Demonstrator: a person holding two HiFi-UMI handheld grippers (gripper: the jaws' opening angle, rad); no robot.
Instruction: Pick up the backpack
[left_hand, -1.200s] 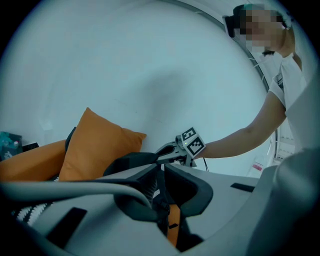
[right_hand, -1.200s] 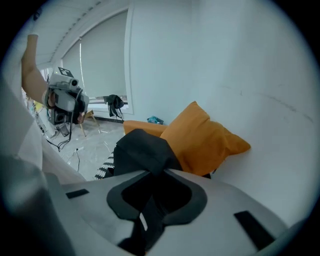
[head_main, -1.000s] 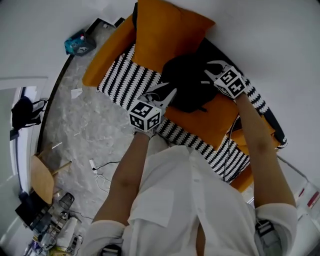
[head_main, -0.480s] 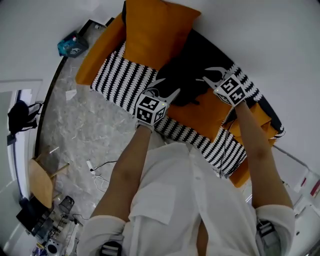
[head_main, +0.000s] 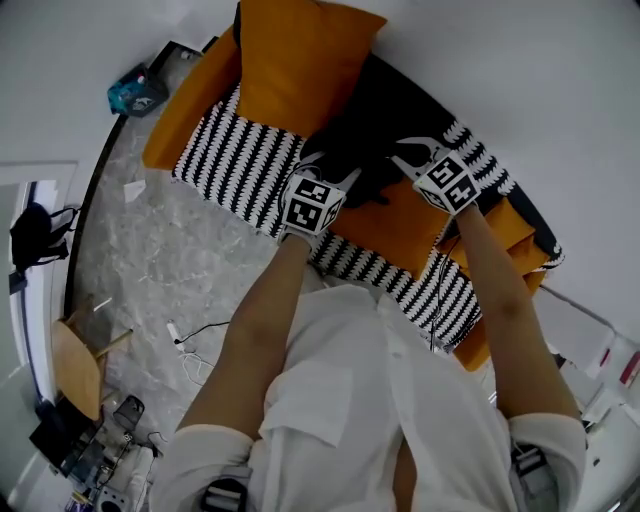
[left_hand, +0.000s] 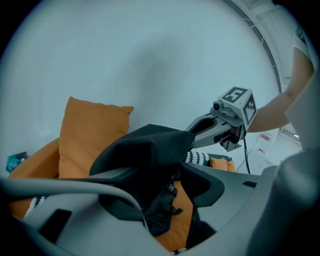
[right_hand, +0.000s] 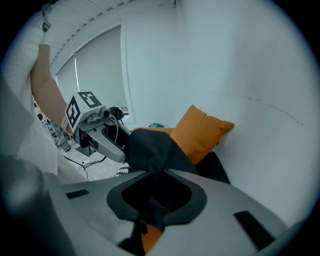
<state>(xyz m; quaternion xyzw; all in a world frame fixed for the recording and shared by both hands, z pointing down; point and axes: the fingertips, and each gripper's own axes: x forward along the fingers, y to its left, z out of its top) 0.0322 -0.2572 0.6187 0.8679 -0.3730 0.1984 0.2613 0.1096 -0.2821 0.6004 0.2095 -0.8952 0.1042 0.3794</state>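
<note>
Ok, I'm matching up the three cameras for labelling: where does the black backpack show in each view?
Head view: the backpack sits upper centre, just below and right of the orange cushion.
Left gripper view: the backpack is at the centre, right of the cushion.
Right gripper view: the backpack is at the centre, left of the cushion.
Shared landmark: the orange cushion.

Orange sofa (head_main: 400, 228), black-and-white striped throw (head_main: 228, 160), orange cushion (head_main: 298, 62). Black backpack (head_main: 362, 140) on seat. Left gripper (head_main: 334, 168), jaws spread, at its near edge; right gripper (head_main: 406, 152) at its right side. Teal box (head_main: 137, 90) on marble floor (head_main: 150, 250).
</note>
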